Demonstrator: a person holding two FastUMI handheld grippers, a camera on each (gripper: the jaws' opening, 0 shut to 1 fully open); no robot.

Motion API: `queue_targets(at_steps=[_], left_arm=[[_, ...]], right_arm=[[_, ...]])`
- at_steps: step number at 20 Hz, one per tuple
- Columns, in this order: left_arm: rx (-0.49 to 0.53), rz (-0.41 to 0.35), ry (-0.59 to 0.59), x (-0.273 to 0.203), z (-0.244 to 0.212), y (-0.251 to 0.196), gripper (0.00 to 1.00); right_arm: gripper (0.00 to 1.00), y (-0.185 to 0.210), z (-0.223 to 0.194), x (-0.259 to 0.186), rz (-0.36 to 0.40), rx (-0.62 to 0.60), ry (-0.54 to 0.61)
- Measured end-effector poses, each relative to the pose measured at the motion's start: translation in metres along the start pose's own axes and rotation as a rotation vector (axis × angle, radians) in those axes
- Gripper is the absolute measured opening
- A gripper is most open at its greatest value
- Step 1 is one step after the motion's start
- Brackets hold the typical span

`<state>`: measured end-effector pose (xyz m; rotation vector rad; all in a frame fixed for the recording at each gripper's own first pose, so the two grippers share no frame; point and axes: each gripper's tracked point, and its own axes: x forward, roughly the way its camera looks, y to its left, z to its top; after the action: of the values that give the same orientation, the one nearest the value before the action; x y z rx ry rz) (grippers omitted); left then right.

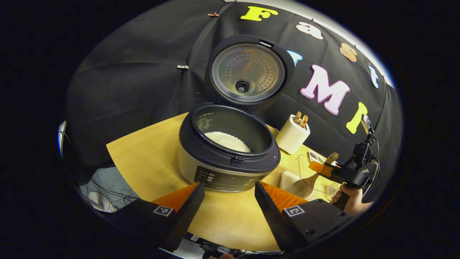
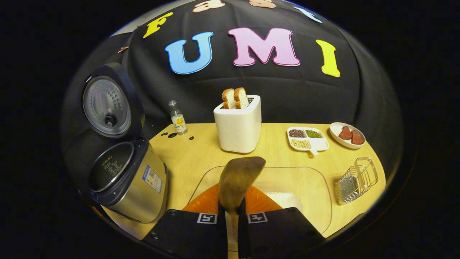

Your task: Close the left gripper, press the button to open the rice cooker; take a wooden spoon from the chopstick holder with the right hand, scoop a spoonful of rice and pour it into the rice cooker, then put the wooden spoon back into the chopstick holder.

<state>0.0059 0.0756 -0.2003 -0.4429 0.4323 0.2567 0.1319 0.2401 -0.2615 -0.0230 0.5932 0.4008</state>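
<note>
Right gripper view looks along the right hand-held gripper (image 2: 231, 216), whose fingers are clenched on the handle of the wooden spoon (image 2: 238, 181). The spoon's long axis runs straight forward from the jaws, bowl uppermost and tipped slightly right. Directly beneath and beyond the bowl sits the clear rice container (image 2: 316, 187), with a white heap of rice (image 2: 284, 198) low inside it, so the scoop is a short dip forward and down. The rice cooker (image 2: 129, 183) stands to the left of that container, lid (image 2: 107, 104) raised and pot open; carrying a spoonful there means swinging left. I judge the right hand far nearer the container than the left.

Left gripper view shows the left hand-held gripper (image 1: 230, 201) released, jaws wide apart, hovering in front of the rice cooker's control panel (image 1: 222, 178). To the right of the cooker, the right hand-held gripper holds the spoon over the container.

A sticker on the cooker's side, markings inside the pot and a small bottle's (image 2: 178, 120) label are too small to read. The wire chopstick holder (image 2: 355, 180) lies right of the container on the counter (image 2: 201, 151).
</note>
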Motion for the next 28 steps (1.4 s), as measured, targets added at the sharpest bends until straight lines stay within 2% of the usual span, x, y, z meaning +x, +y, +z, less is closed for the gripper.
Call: queue_targets(at_steps=[5, 11, 14, 15, 16, 20, 23, 28], left_arm=[[-0.003, 0.017, -0.011, -0.003, 0.004, 0.010, 0.95], [-0.008, 0.020, -0.010, -0.006, 0.004, 0.007, 0.95], [0.001, 0.008, -0.009, -0.005, 0.005, -0.001, 0.95], [0.004, 0.004, -0.009, -0.004, 0.006, -0.004, 0.95], [0.007, -0.001, -0.011, -0.004, 0.006, -0.006, 0.95], [0.025, -0.016, -0.031, -0.005, 0.016, -0.014, 0.95], [0.039, -0.017, -0.049, -0.008, 0.022, -0.014, 0.95], [0.030, 0.012, -0.069, -0.017, 0.024, -0.008, 0.95]], right_arm=[[0.16, 0.000, 0.003, 0.012, -0.002, 0.129, 0.044], [0.16, -0.026, 0.006, 0.016, 0.010, 0.441, 0.094], [0.16, -0.031, 0.013, 0.010, 0.026, 0.527, 0.093], [0.11, -0.033, 0.015, 0.008, 0.031, 0.548, 0.092], [0.16, -0.036, 0.018, 0.005, 0.035, 0.570, 0.090], [0.16, -0.047, 0.022, -0.006, 0.054, 0.698, 0.096], [0.16, -0.064, 0.029, -0.013, 0.040, 0.764, 0.084], [0.16, -0.088, 0.042, -0.023, 0.033, 0.902, 0.074]])
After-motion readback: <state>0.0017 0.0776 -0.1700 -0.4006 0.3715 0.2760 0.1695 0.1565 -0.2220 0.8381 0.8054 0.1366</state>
